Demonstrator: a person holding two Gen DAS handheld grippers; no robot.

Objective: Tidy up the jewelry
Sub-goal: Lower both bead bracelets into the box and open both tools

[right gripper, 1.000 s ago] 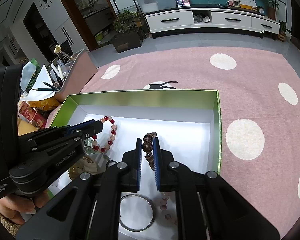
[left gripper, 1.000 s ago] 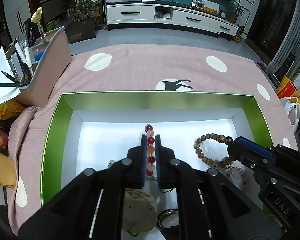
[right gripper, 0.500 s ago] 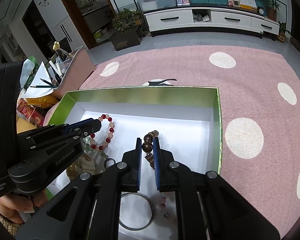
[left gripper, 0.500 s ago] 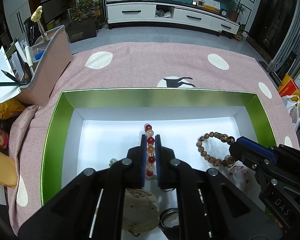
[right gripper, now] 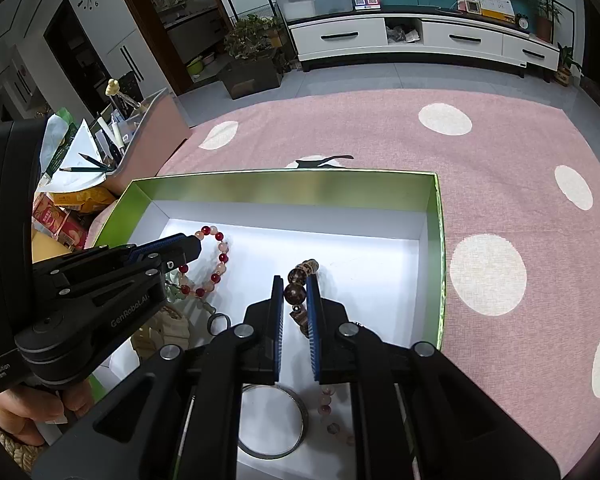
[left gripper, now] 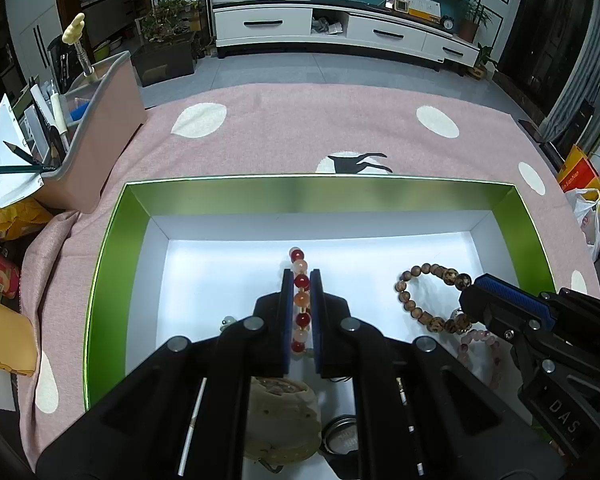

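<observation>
A shallow rectangular box (left gripper: 120, 280) with shiny green walls and a white floor sits on a pink cloth with white dots (left gripper: 300, 128). Its long side runs left to right across the view.

Inside the box, the left gripper (left gripper: 301, 280) has its two blue-padded jaws clenched on a bracelet of red, orange and pale pink round beads (left gripper: 298, 258). From this gripper's own camera the bracelet is seen edge-on, so its beads form a straight line running from near to far between the jaws, with two beads sticking out past the fingertips. From the other camera the same bracelet shows as an open loop lying toward the left half of the box.

The right gripper (right gripper: 296, 284) has its jaws clenched on a bracelet of dark brown wooden beads (right gripper: 308, 266). From the left camera this bracelet is a loop in the right half of the box, stretched left to right, its right end held at the gripper's tips.

Also in the box, along its near edge: a plain grey metal bangle (right gripper: 270, 420), lying flat; a strand of pale pink translucent beads (right gripper: 326, 400) just right of the bangle; a small dark ring (right gripper: 219, 322); a beige carved stone piece (left gripper: 280, 420); and a pale green bead piece (right gripper: 176, 292).

Outside the box, at the far left, stands a pink desk organiser holding pens and pencils (left gripper: 100, 120). A hand (right gripper: 24, 412) grips the left gripper's handle.
</observation>
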